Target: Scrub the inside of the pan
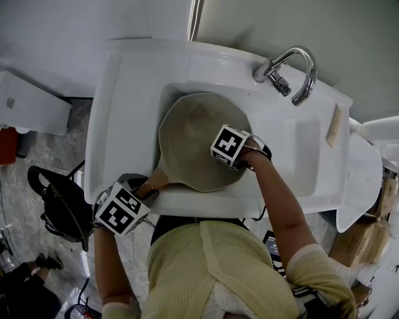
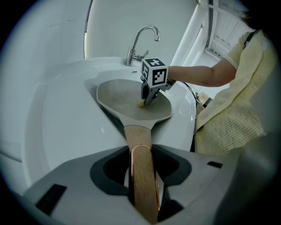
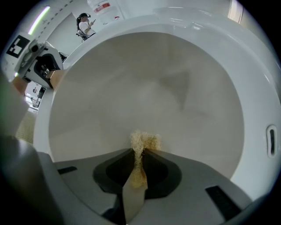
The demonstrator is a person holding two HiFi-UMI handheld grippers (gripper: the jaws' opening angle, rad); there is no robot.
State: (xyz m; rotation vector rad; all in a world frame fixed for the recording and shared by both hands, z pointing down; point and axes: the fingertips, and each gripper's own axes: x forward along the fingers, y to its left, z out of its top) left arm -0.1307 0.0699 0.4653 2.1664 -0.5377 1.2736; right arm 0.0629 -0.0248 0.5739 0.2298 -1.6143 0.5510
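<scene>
Head view. Beige round pan [image 1: 193, 134], set in white sink basin [image 1: 124, 93], steadied by left claw [image 2: 141, 176] clamped on wooden handle [image 2: 138, 136]. Straw-coloured fibre scrubber [image 3: 144, 141], pinched in right claw [image 3: 138, 171], pressed to pan floor for scrubbing.

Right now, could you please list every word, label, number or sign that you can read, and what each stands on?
No word or number can be read in any view.
White cube on the right gripper: black square marker pattern, no text.
White cube on the left gripper: the same.
Red label on a white container, right gripper view: too blurred to read.
</scene>
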